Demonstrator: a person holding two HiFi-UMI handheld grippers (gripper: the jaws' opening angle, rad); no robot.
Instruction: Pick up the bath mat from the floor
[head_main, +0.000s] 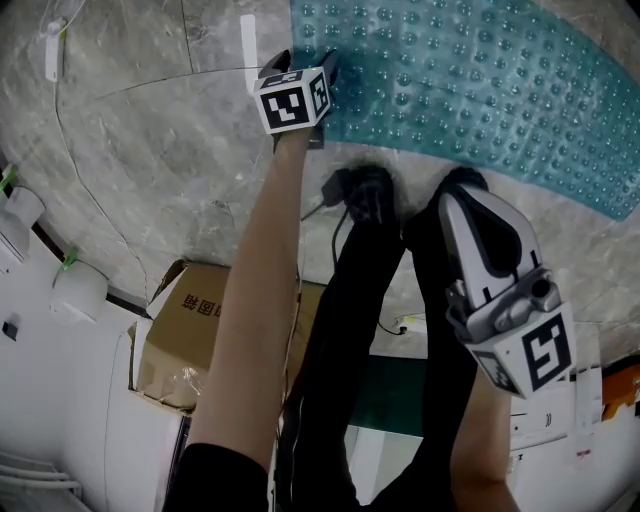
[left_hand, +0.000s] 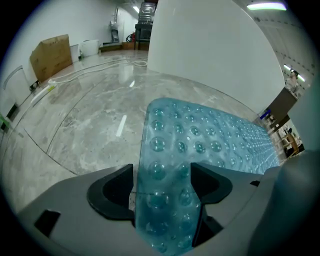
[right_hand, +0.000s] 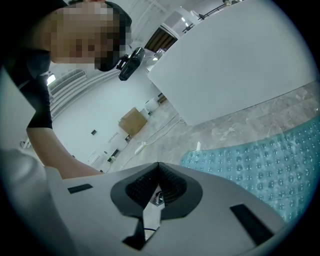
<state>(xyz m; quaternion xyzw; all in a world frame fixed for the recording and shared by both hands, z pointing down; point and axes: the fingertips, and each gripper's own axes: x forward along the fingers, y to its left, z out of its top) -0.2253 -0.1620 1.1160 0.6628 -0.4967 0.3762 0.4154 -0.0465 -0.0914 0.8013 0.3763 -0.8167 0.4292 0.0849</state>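
Left gripper (left_hand: 162, 182) is standing with jaws wide astride a corner of the bath mat (head_main: 480, 90), not pinching it | mat is lying flat on the floor (head_main: 150, 150), stretching away rightward | right gripper (right_hand: 159, 187) is hanging closed, empty, well apart | left is sitting nearer.

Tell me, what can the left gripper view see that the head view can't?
Only the left gripper view shows a corner of the bath mat lying between the open jaws of the left gripper. Only the head view shows the person's shoes, legs and the right gripper. Both show the bumpy blue mat on the marble floor.
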